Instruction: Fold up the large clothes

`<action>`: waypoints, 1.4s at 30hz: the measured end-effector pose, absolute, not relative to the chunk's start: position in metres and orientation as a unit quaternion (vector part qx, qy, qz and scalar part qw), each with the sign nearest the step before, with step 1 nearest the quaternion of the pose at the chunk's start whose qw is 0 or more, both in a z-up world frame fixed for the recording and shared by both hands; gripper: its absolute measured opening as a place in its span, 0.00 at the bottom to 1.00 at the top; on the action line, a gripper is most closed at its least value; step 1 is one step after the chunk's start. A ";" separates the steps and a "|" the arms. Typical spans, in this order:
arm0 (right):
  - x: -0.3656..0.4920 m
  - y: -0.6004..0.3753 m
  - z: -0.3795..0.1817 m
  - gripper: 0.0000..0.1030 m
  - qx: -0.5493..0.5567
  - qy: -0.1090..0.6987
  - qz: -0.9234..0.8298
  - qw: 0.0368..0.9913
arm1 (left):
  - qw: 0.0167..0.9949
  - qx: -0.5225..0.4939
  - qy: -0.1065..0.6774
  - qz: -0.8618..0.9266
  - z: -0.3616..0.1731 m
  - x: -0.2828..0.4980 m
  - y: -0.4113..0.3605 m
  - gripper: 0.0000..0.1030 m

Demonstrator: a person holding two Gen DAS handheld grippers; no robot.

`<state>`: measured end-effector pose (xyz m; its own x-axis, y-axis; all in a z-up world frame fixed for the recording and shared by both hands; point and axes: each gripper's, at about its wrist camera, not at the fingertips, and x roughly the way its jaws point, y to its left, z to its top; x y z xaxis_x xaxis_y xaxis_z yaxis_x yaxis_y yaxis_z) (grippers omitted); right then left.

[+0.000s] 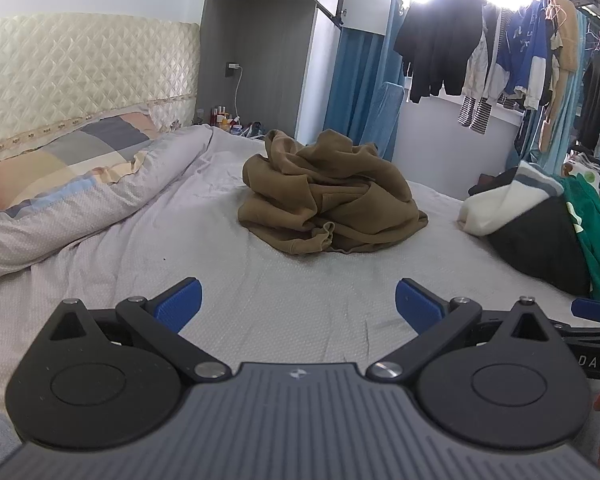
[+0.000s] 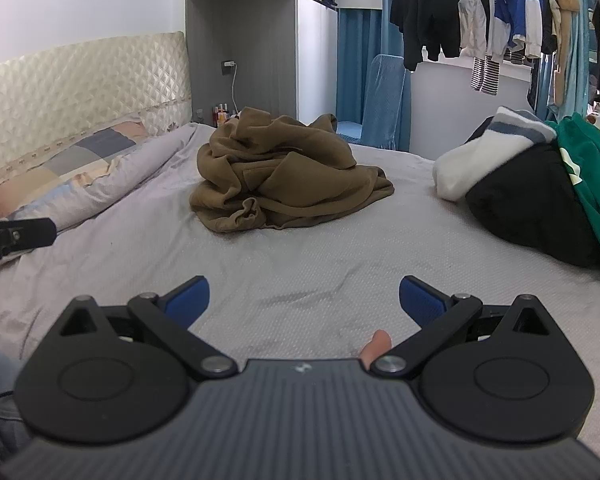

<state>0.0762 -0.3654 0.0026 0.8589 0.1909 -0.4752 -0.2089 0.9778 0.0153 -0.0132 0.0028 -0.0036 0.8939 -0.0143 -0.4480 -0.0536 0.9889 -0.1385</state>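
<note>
While the crumpled olive-brown fleece garment (image 1: 332, 196) is lying heaped mid-bed on the pale grey textured bedsheet (image 1: 284, 296), I am holding the left claw (image 1: 298, 306) and right claw (image 2: 304, 300) wide, both empty, well short of it. I am judging it best to pinch a hem edge and spread the soft, thick folds flat first.
</note>
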 end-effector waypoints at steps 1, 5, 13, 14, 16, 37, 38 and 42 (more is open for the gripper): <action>0.077 -0.365 0.002 1.00 -0.019 0.245 0.103 0.964 | 0.970 -0.073 0.230 0.011 -0.004 -0.013 0.002 1.00; 0.077 -0.364 0.000 1.00 -0.019 0.248 0.104 0.963 | 0.970 -0.073 0.230 0.011 -0.003 -0.012 0.001 1.00; 0.078 -0.364 0.000 1.00 -0.020 0.250 0.103 0.962 | 0.969 -0.071 0.235 0.012 -0.009 -0.010 0.005 1.00; 0.078 -0.364 0.000 1.00 -0.019 0.251 0.103 0.962 | 0.970 -0.072 0.234 0.011 -0.008 -0.009 0.005 1.00; 0.079 -0.364 0.000 1.00 -0.019 0.251 0.103 0.962 | 0.969 -0.071 0.235 0.011 -0.010 -0.009 0.005 1.00; 0.093 -0.360 0.000 1.00 -0.010 0.266 0.124 0.956 | 0.967 -0.076 0.243 0.016 -0.007 0.020 0.010 1.00; 0.097 -0.359 -0.001 1.00 -0.009 0.266 0.124 0.956 | 0.966 -0.076 0.245 0.017 -0.005 0.027 0.011 1.00; 0.119 -0.356 -0.001 1.00 0.001 0.267 0.123 0.956 | 0.965 -0.074 0.252 0.027 -0.003 0.062 0.021 1.00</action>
<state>0.1192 -0.3557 -0.0009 0.8270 0.2361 -0.5102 -0.2354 0.9696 0.0670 0.0620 0.0206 -0.0028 0.8715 0.0144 -0.4903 -0.0889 0.9877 -0.1290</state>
